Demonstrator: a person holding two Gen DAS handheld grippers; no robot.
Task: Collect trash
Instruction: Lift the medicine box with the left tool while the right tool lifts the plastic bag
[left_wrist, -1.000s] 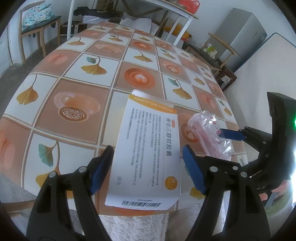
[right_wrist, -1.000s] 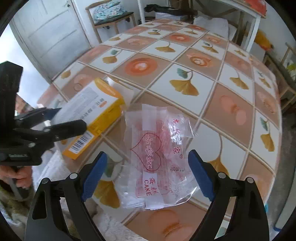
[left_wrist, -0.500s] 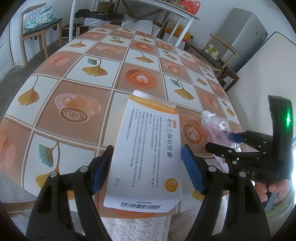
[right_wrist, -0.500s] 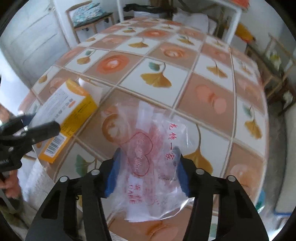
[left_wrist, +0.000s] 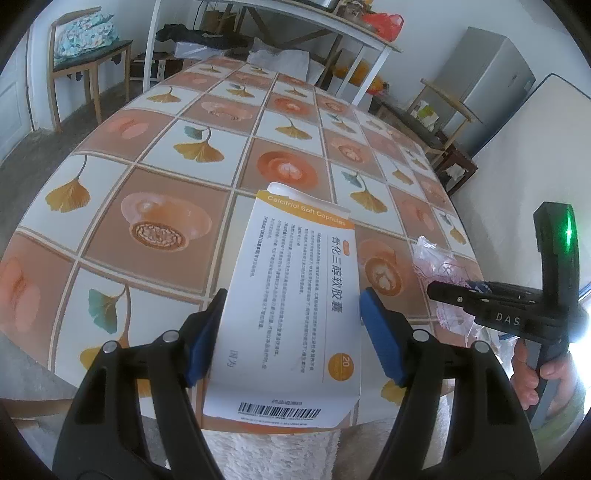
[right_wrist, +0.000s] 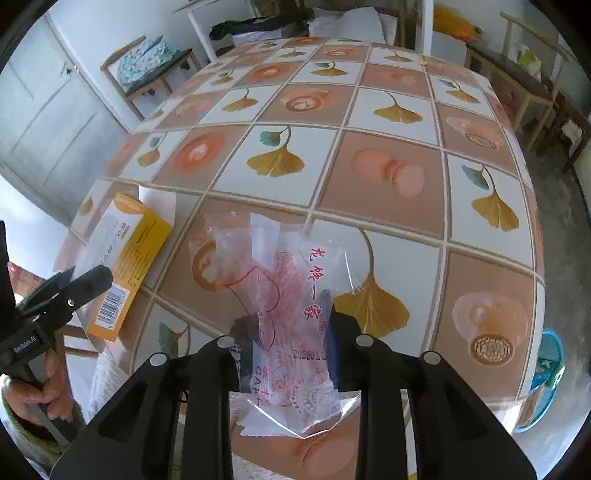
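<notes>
**Wrapper pinched, box still waiting**

The step in hand looks like the pickup of two bits of trash at once, one per hand. The right gripper (right_wrist: 286, 334) has just been closing, and its jaws now squeeze the clear plastic wrapper (right_wrist: 291, 295) with red print, bunching it between the pads at the near edge of the table (right_wrist: 388, 122). The wrapper still seems to rest on the tablecloth, so I judge it gripped but not lifted.

The left gripper (left_wrist: 291, 332) stands spread around the white and orange medicine box (left_wrist: 295, 291), which lies flat at the near table edge, its barcode end hanging over the rim toward six o'clock. The left pad sits against or just beside the box's side; the right pad stands a little apart from it, so the box is not yet clamped.

Next, by my reading, the left jaws need to close across the box's width before any lift, and the right hand needs to raise the wrapper clear. The thin film could slip or tear free.

No bin is plainly identifiable; a blue tub (right_wrist: 546, 373) at four o'clock in the right view is cut off by the lens edge. The right gripper's pads are largely covered by the wrapper. In the left view the wrapper is mostly masked by the right gripper at three o'clock.
</notes>
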